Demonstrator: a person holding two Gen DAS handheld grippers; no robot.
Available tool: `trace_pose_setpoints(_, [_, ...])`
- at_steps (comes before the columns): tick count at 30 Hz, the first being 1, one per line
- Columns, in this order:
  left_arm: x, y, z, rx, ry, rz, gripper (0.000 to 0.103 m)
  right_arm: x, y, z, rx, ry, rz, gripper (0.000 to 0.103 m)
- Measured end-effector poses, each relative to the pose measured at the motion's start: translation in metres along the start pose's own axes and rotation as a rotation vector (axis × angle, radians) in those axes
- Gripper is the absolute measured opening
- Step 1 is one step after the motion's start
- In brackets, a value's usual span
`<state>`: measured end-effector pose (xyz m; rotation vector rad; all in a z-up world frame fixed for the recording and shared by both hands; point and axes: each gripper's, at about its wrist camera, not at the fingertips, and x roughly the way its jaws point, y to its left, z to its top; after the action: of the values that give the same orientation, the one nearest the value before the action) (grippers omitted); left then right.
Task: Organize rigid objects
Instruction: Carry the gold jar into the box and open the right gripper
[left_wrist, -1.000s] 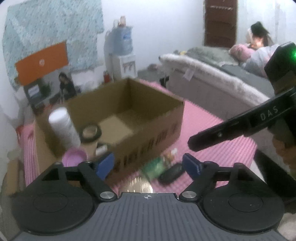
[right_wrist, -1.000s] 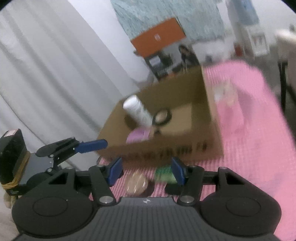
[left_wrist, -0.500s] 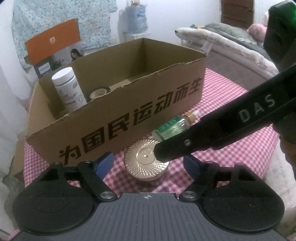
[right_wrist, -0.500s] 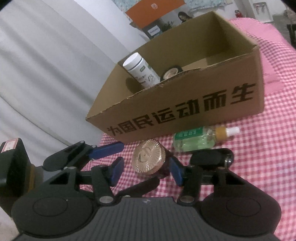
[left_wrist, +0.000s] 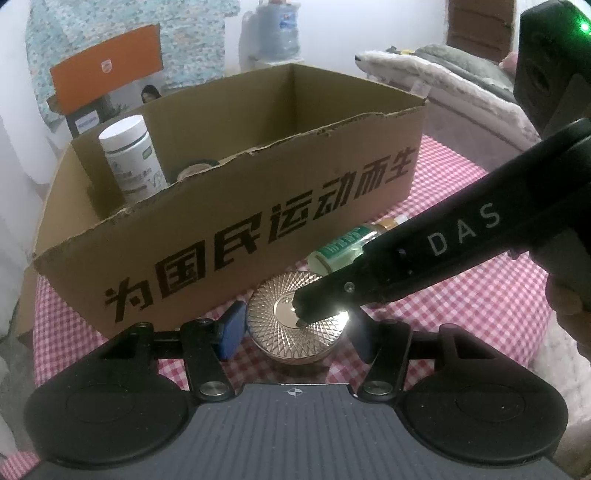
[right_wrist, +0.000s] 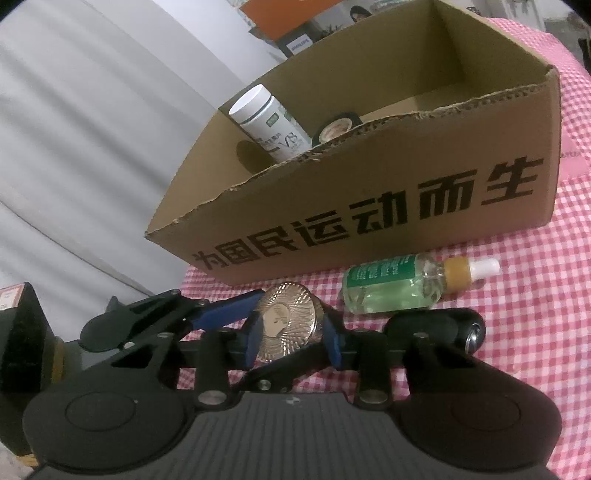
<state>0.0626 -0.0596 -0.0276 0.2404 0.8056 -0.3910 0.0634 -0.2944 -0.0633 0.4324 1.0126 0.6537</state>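
So the cardboard box (left_wrist: 229, 206) takes up most of the checked tablecloth (right_wrist: 517, 295); it's open at the top and already has a white bottle (left_wrist: 131, 158) standing in its left end and a roll of tape (right_wrist: 338, 127) on the floor beside it; I'd say the sorting is partly done, with three things still out on the cloth in front of the box.

Those are a green liquid bottle (right_wrist: 399, 290) lying on its side near the box's front wall, a black key fob (right_wrist: 436, 328) just in front of it, and a round gold tin (left_wrist: 297, 323), which is the thing in hand right now.

Both claws crowd that tin; the left gripper (left_wrist: 295, 330) has its blue pads either side of it, partly open, and I can't tell if they touch; the right gripper (right_wrist: 291, 338) looks closed onto the tin's edges, with the tin tipped up between its pads.

Next move, as I read it: one claw has to give way, then lift the tin clear of the front wall and set it down in the box's free right half; the smooth metal rim could slip, so the grip needs to be firm.
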Motion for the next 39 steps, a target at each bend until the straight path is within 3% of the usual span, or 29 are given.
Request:
trace_pose_setpoints(4, [-0.012,0.001,-0.001,-0.017,-0.01,-0.013,0.058,-0.003,0.003,-0.002,-0.004,0.004,0.0,0.035])
trace_pose_setpoints(10, [-0.049,-0.002,0.006,-0.01,-0.088,0.015,0.058,-0.022,0.024,-0.003,-0.049,-0.013,0.015,0.035])
trace_pose_setpoints(20, [-0.085,0.013,0.063,-0.025,-0.22,0.033,0.058,-0.074,0.071,0.037,-0.189,-0.128,0.056,0.035])
trace_pose_setpoints(26, [-0.058,0.022,0.109,-0.033,-0.22,0.01,0.058,-0.083,0.074,0.09,-0.212,-0.132,0.037,0.035])
trace_pose_setpoints(39, [0.052,0.052,0.169,-0.153,-0.048,-0.061,0.058,-0.026,0.017,0.19,-0.144,0.001,-0.099,0.035])
